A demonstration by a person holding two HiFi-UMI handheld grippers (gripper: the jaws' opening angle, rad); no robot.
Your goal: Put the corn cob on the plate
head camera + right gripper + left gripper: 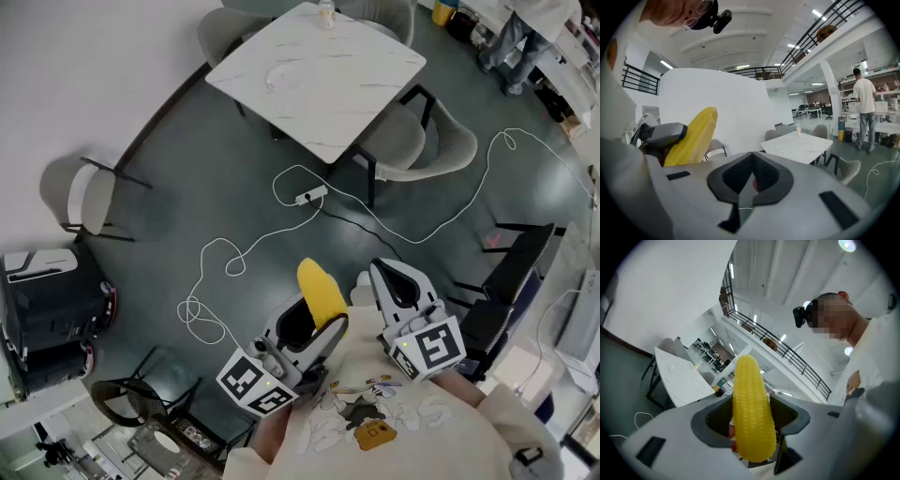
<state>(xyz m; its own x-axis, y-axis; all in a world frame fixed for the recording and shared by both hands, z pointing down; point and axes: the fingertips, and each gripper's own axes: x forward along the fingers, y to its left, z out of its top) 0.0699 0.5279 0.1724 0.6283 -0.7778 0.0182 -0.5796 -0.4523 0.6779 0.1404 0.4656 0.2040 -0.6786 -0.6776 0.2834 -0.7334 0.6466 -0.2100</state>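
fingers of the left gripper are clamped on the corn cob, right gripper closed empty; the far plate is not yet reached.

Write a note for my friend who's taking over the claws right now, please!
Left claw: shut on the corn cob, which sticks up out of it.
Right claw: shut, empty.
Plate: looks like a clear one on the white table, well away from both claws.
Done: corn picked up.
Left: carry it to the table and set it on the plate.
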